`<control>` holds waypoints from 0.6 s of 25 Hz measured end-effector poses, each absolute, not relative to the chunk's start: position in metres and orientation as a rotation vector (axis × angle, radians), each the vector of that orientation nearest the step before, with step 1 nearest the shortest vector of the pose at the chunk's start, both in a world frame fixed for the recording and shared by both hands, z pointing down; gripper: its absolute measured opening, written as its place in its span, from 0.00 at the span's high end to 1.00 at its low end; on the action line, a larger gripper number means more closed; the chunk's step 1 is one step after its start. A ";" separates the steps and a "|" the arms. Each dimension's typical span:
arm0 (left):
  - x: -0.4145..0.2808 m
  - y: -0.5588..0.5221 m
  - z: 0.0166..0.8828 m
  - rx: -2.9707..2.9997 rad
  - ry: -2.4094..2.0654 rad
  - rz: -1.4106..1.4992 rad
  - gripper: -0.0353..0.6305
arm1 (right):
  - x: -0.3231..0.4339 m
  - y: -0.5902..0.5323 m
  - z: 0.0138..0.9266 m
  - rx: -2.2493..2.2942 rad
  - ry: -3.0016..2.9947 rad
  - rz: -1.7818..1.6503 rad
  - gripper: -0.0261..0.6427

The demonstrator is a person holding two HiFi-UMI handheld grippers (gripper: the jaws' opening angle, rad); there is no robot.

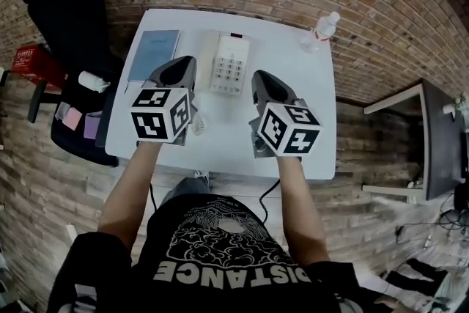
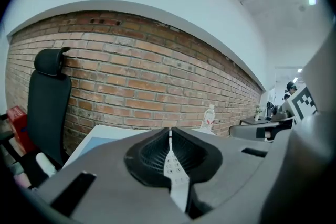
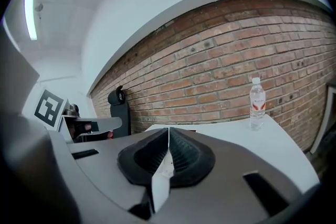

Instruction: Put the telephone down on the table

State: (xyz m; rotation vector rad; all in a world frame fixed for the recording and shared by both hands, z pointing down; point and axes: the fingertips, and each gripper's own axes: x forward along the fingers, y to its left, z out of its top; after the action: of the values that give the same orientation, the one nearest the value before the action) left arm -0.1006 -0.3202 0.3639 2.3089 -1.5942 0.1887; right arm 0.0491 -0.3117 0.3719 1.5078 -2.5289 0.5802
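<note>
The white telephone (image 1: 229, 63) with its keypad lies flat on the white table (image 1: 308, 130), near the far middle. Both grippers hover above the table just in front of it. My left gripper (image 1: 182, 65) is near the phone's front left corner, and its jaws are shut with nothing held. My right gripper (image 1: 262, 78) is off the phone's front right corner, also shut and empty. In the left gripper view the jaws (image 2: 169, 131) meet at the tip, and a strip of the keypad (image 2: 174, 165) shows below them. The right gripper view shows its jaws (image 3: 168, 131) pressed together.
A blue notebook (image 1: 153, 55) lies left of the phone. A clear water bottle (image 1: 320, 31) stands at the table's far right corner, against the brick wall. A black office chair (image 1: 69, 18) and a red box (image 1: 35, 64) are left of the table. A dark desk (image 1: 440, 132) stands at right.
</note>
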 end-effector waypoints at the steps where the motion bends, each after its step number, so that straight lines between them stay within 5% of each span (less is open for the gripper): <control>1: -0.102 -0.316 0.362 2.303 -1.603 0.183 0.92 | 0.050 -0.308 0.370 1.508 -2.532 0.572 0.95; 15: -0.093 -0.279 0.360 2.280 -1.602 0.160 0.94 | 0.063 -0.274 0.353 1.506 -2.569 0.525 0.96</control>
State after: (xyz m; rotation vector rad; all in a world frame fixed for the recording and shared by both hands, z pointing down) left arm -0.0934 -0.2793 0.3596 2.2802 -1.6017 0.1597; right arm 0.0630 -0.2735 0.3526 1.5057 -2.5687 0.5248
